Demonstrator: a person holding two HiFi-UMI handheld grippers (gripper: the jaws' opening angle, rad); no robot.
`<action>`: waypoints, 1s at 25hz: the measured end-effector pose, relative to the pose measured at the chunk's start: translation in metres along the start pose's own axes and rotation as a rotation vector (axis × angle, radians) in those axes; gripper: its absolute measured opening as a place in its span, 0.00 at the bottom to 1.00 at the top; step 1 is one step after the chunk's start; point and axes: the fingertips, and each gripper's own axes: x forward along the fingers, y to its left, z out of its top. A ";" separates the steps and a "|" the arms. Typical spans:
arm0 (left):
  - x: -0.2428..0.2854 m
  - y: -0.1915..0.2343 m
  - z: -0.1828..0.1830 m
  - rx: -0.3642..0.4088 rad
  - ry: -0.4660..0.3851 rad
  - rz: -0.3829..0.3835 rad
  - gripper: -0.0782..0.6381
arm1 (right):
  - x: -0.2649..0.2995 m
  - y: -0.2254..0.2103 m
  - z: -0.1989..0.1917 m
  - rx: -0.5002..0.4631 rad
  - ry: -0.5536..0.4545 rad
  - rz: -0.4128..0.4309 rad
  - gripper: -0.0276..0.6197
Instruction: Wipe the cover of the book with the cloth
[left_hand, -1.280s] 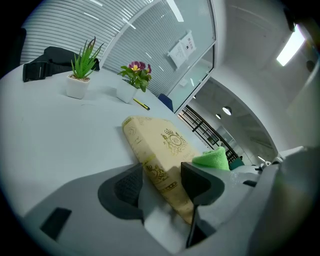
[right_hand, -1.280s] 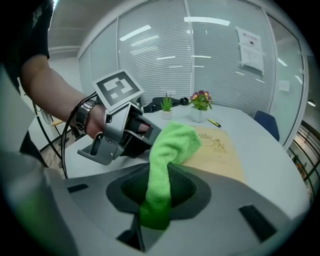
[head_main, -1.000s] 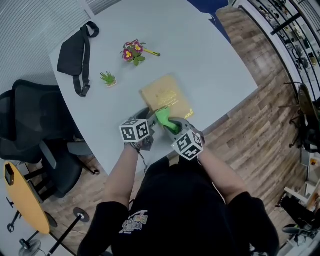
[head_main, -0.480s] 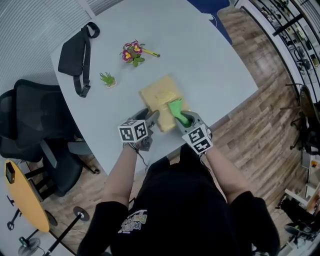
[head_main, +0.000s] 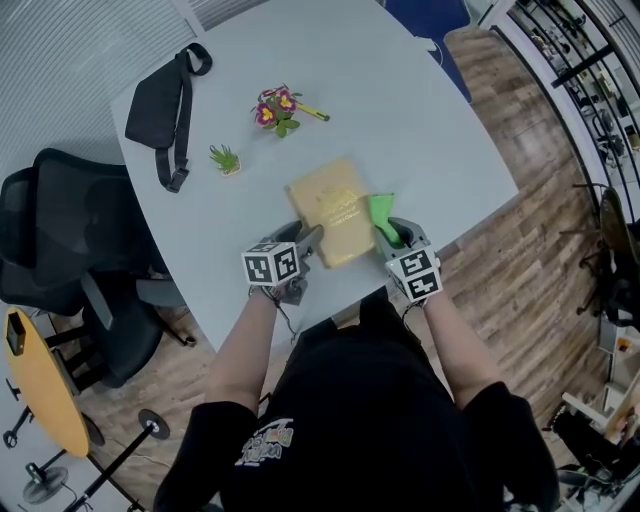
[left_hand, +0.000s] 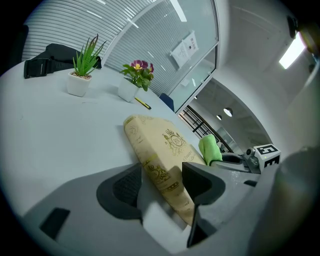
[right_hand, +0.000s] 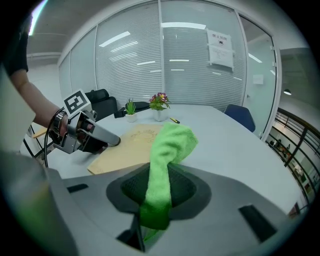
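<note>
Step in hand: a wiping stroke, judged to be at its right-hand end. The bright green microfibre cloth (head_main: 381, 210) is clamped in the right tongs (head_main: 392, 232), jaws closed tight on its bunched lower part, free end flopped forward. The cloth is seen at the right edge of the tan hardback book with gold embossing (head_main: 335, 210). Whether it touches the cover cannot be told.

The book is laid flat near the bench's front edge, close to the person. Its near end is straddled by the left tongs (left_hand: 161, 172). The jaws are spread wide and have just been opening. The book's corner stands between them, and the pads are not seen pressing. The book looks steadied, not gripped.

Next move, as judged: cloth to be brought back over the cover, pressed flat and run toward the spine side. The near end should be braced so the book isn't dragged. Risk: the bench is smooth, so the book may slide.

Surface: a pale grey matte bench with rounded corners (head_main: 420, 110). Set well apart from the book:
- black sling bag (head_main: 160, 100)
- small green plant in a white pot (head_main: 224, 158)
- pink-flowered plant in a white pot (head_main: 277, 108), with a yellow pen (head_main: 310, 112) just beside it

Room: wood-plank floor (head_main: 520, 230), black office chair (head_main: 60, 230) at the bench's left, glass partition with blinds (right_hand: 190, 55), blue chair (right_hand: 240, 115) at the far side.
</note>
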 end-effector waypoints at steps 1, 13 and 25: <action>0.000 0.000 0.000 0.000 0.000 -0.001 0.45 | 0.000 -0.003 0.000 0.007 0.005 -0.005 0.19; 0.001 0.000 0.000 0.004 0.003 0.011 0.45 | 0.024 0.004 0.052 -0.101 -0.019 0.047 0.19; 0.002 0.000 0.000 -0.001 0.000 0.017 0.46 | 0.066 0.090 0.076 -0.280 0.011 0.301 0.19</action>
